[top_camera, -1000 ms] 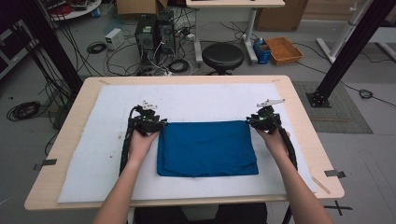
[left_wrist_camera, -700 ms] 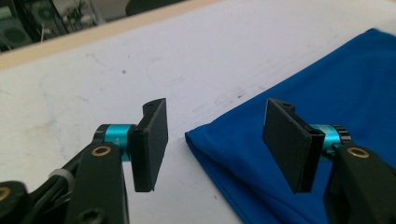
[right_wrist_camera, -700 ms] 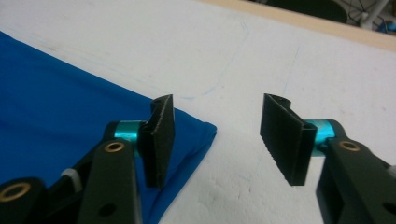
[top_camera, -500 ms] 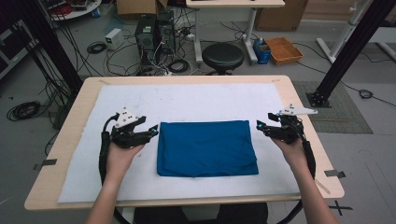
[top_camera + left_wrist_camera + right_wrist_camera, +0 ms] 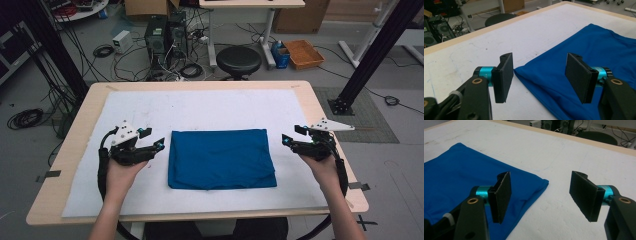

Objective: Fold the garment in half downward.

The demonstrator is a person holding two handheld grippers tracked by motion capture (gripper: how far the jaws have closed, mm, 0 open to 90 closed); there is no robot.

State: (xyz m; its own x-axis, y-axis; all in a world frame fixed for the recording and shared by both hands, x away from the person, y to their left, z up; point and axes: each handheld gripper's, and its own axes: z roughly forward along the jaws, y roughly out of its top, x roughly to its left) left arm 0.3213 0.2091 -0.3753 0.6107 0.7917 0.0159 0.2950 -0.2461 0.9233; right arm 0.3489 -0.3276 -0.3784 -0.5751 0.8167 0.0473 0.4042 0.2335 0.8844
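High view: pale wooden tabletop [image 5: 330, 130] under a white sheet [image 5: 210, 107]; a folded blue cloth [image 5: 220, 159] lies flat at centre, left tool [image 5: 159, 145] and right tool [image 5: 286, 142] flanking it, clear of it. Left gripper view: flat black pads [image 5: 503, 75], just opened, stand apart above the cloth's corner [image 5: 529, 71]. Right gripper view: textured pads [image 5: 584, 195], likewise just opened, holding nothing.

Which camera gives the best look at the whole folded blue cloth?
The high view: the folded blue cloth lies there whole, all four edges visible on the white mat. The left gripper view catches one corner and part of its top; the right gripper view shows another corner.
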